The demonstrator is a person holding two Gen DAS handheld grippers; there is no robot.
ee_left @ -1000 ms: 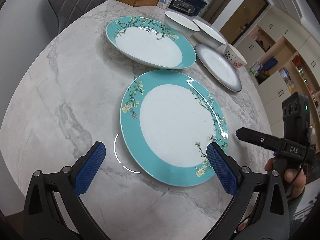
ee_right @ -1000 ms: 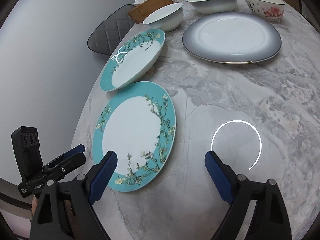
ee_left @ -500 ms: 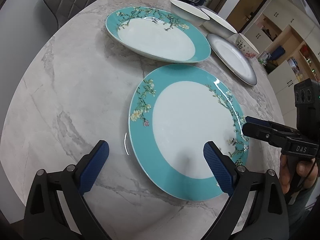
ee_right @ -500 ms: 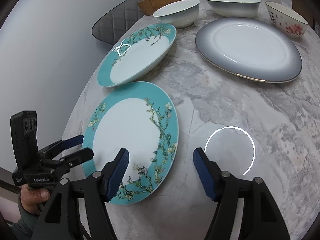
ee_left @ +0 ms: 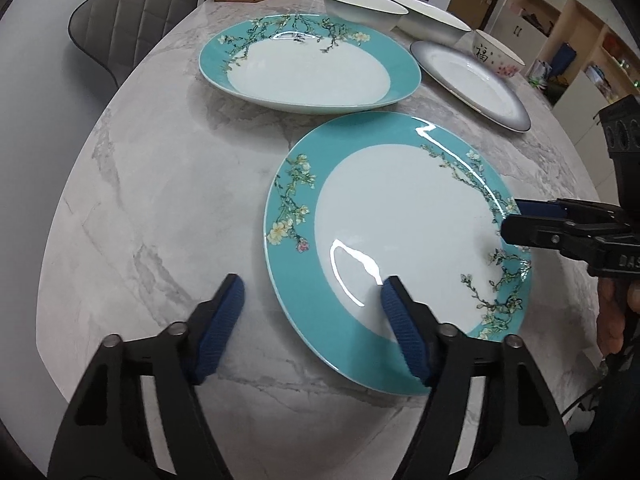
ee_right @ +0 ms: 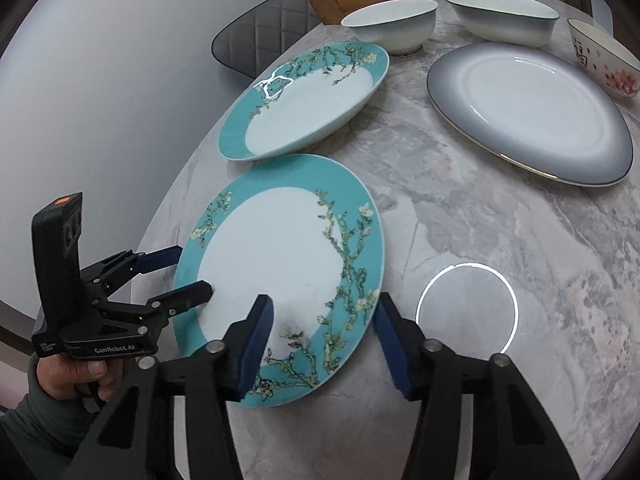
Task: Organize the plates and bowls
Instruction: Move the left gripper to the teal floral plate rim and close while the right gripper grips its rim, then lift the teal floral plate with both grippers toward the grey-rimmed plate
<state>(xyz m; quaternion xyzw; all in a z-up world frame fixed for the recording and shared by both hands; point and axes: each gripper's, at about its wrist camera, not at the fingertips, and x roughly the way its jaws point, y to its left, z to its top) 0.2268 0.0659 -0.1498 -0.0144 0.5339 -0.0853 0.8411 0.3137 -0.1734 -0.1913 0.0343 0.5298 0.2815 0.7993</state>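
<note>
Plate (ee_left: pixel 400 232) rim sits betw fingers of both spread claws, left (ee_left: pixel 310 312) & right (ee_right: pixel 322 336).

"GenRobot.AI" on the left tongs (ee_right: pixel 182 280); "福" on the floral bowl (ee_left: pixel 498 54).

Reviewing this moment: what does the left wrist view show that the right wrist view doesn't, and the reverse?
Only the left wrist view shows the cabinets and shelving beyond the table. Only the right wrist view shows a ring of reflected light on the marble table and the hand holding the left gripper. Both show the near teal floral plate straddled by each open gripper's fingers, the far teal plate, the grey plate and three bowls.
</note>
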